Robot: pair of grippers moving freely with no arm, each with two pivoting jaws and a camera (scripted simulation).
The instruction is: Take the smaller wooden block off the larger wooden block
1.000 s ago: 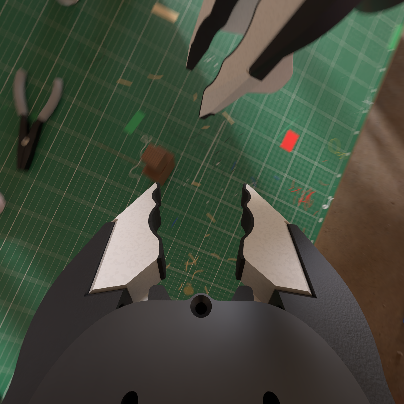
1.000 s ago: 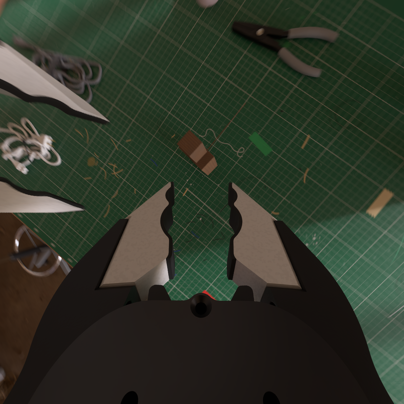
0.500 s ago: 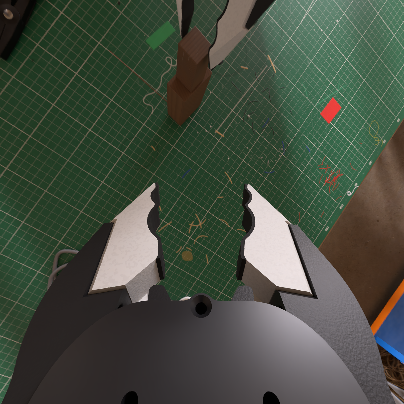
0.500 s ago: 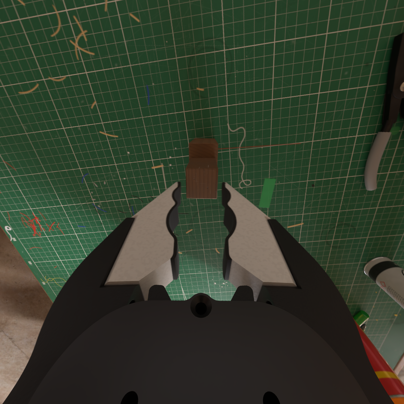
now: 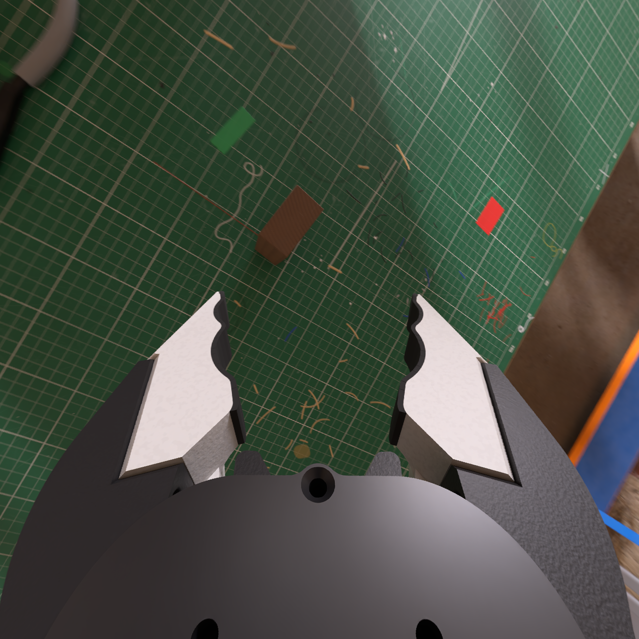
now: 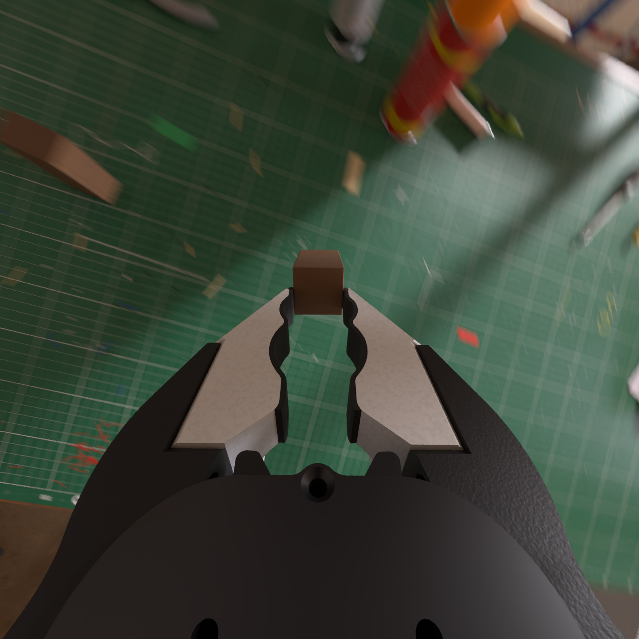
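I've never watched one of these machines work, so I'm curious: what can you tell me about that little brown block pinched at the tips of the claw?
The smaller wooden block is a plain, dark brown cube with crisp edges and a matte, wood-like face. It hangs above the green cutting mat, clamped between the tips of the right gripper, whose dark fingertips press its two opposite sides. Nothing else touches it. It sits square to the fingers, most of it sticking out past their tips.

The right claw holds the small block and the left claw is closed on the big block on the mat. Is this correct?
Not quite. The left claw is open and empty; the left wrist view shows the big block alone on the mat. The right claw does hold the small block.
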